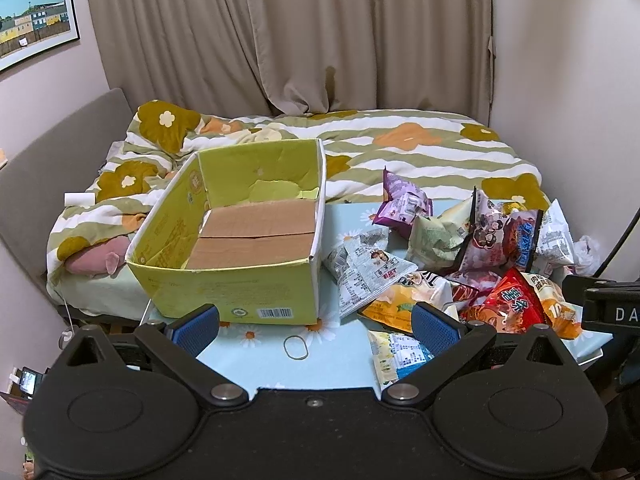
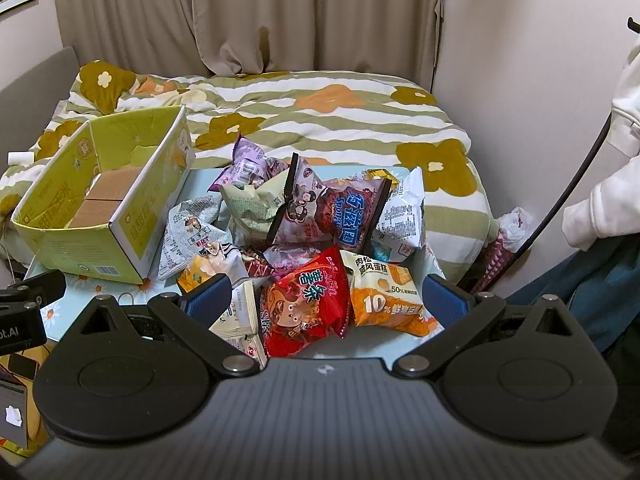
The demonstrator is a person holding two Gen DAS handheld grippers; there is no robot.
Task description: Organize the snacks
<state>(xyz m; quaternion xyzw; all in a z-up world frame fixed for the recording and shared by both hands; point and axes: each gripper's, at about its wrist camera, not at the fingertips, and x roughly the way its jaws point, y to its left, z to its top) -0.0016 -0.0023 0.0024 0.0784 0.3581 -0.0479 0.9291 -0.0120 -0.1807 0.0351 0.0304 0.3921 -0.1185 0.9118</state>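
Observation:
An open yellow-green cardboard box [image 1: 224,288] [image 2: 80,256] stands empty on the left of a light blue flowered table [image 1: 352,376]. To its right lies a heap of snack bags: a red bag [image 2: 308,300] [image 1: 508,300], an orange cake bag [image 2: 384,300], a purple bag [image 1: 400,196] [image 2: 248,164], a white-grey bag [image 1: 368,268] [image 2: 188,236] and a maroon sponge-cake bag [image 2: 332,212]. My left gripper [image 1: 316,324] is open, low before the box's near right corner. My right gripper [image 2: 326,300] is open with the red and orange bags between its blue pads, not squeezed.
A rubber band [image 1: 295,347] lies on the table near the left gripper. A bed with a flowered quilt [image 1: 400,148] runs behind the table, curtains beyond. A person's white sleeve [image 2: 600,208] and a black cable [image 2: 560,196] are at the right.

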